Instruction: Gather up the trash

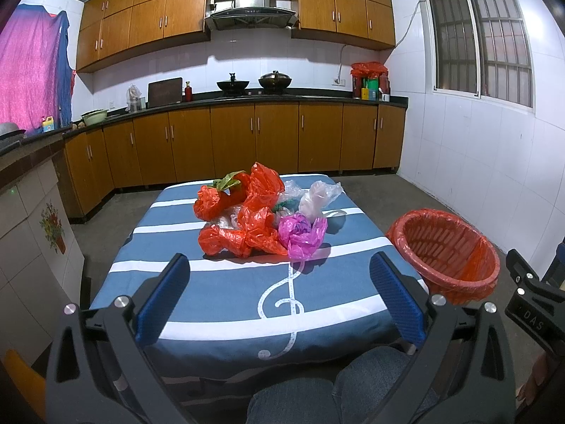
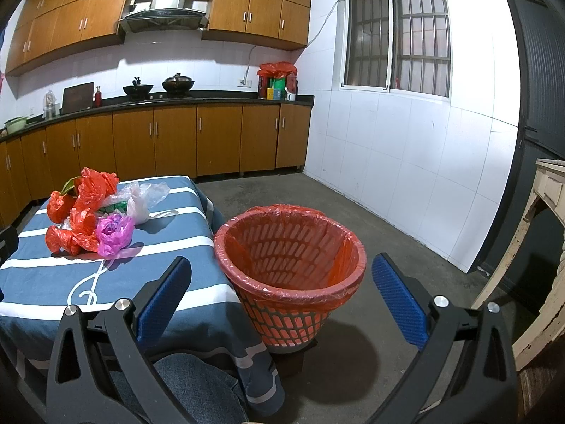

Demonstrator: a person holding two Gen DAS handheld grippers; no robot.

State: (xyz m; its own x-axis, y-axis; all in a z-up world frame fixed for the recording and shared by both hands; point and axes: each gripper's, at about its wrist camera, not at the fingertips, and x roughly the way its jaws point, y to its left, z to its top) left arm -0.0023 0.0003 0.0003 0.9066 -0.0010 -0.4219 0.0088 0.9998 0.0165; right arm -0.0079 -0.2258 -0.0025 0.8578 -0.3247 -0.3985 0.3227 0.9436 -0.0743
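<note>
A heap of crumpled plastic bags lies on the table with the blue striped cloth [image 1: 219, 293]: several red bags [image 1: 243, 208], a pink one [image 1: 300, 235] at the front and a clear one [image 1: 319, 194] behind. The heap also shows at the left of the right wrist view [image 2: 83, 212]. A red mesh trash basket [image 2: 289, 265] with a red liner stands on the floor right of the table; it also shows in the left wrist view [image 1: 445, 251]. My left gripper [image 1: 279, 293] is open and empty, short of the heap. My right gripper [image 2: 282, 296] is open and empty, in front of the basket.
Wooden kitchen cabinets [image 1: 247, 137] and a dark counter with woks run along the back wall. A white tiled wall with a barred window [image 2: 399, 35] is on the right. A worn cream cabinet [image 2: 543, 247] stands at far right. My knees in jeans [image 1: 353, 388] are below the table edge.
</note>
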